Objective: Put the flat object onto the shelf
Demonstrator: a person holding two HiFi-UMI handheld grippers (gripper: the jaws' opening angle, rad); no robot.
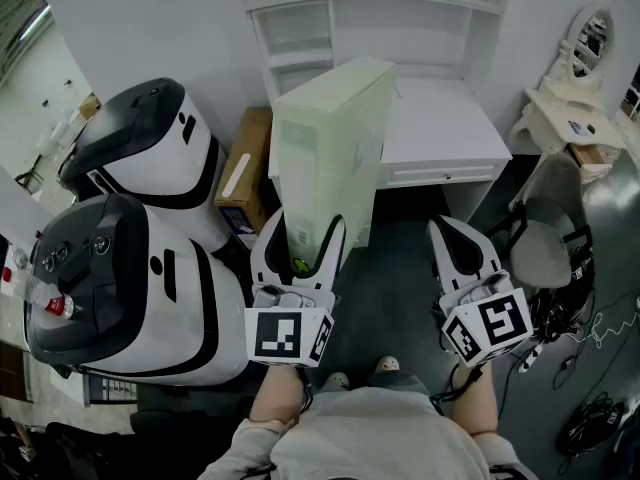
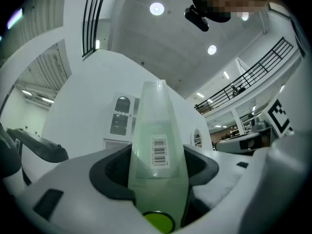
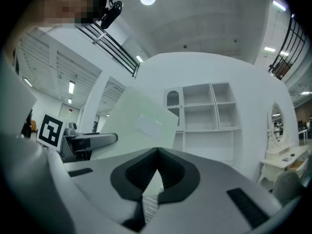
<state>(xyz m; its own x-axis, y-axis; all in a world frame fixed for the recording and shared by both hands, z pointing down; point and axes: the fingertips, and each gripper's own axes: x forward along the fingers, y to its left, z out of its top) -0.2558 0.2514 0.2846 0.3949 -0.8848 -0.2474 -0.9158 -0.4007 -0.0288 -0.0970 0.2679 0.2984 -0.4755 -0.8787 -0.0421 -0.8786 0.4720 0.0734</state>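
The flat object [image 1: 325, 148] is a pale green, translucent slim case, held upright on its narrow edge above the floor. My left gripper [image 1: 303, 230] is shut on its lower end, both pads pressing its broad sides. In the left gripper view the case [image 2: 156, 130] rises between the jaws of the left gripper [image 2: 158, 165] and carries a barcode label [image 2: 160, 151]. To the right of the case, my right gripper [image 1: 447, 232] is shut and holds nothing. In the right gripper view the right gripper [image 3: 157, 152] points level at the white shelf unit [image 3: 209, 111], with the case [image 3: 141, 123] at the left. The shelf unit [image 1: 300, 33] stands behind the case.
Two big white-and-black machines [image 1: 140, 148] [image 1: 110, 288] stand close on the left. A cardboard box [image 1: 245, 168] leans beside them. A white desk [image 1: 440, 133] sits under the shelves. A grey chair [image 1: 550, 243], a vanity with mirror [image 1: 585, 58] and floor cables [image 1: 600, 408] are on the right.
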